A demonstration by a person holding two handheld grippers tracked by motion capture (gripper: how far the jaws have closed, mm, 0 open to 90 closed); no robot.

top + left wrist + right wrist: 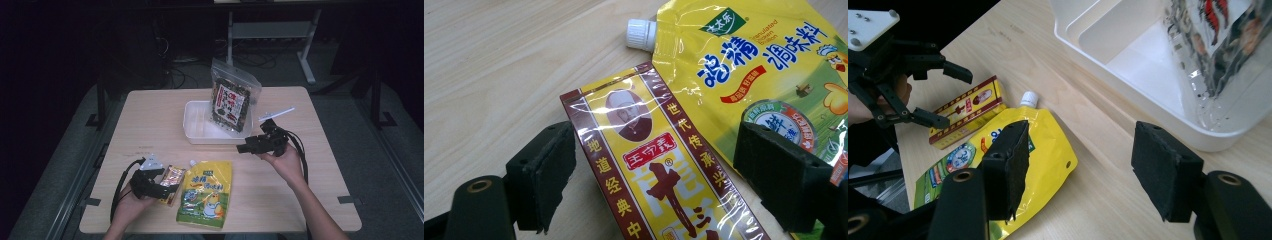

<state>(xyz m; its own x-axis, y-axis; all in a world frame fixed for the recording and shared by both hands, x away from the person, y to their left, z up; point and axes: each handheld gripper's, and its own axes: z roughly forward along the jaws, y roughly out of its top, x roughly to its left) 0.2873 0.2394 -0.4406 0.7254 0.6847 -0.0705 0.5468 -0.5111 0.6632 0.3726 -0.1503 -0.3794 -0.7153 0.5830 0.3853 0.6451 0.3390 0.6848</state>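
Light wood surface (150, 115) in a dark room, grey floor, cables and a white desk frame behind. White tray (196, 131) at centre back, a clear seaweed bag (232, 97) standing in its right end, leaning on the rim. White straw (276, 114) right of the tray. Yellow spout pouch (207, 192) lies flat at front centre, cap toward the tray; red-yellow box (171, 182) just beside its left edge. Left tongs (161, 182) low at front left, jaws wide apart either side of the box, not touching it. Right tongs (248, 146) held up near the tray's front right corner, pointing left, jaws wide apart, nothing in them
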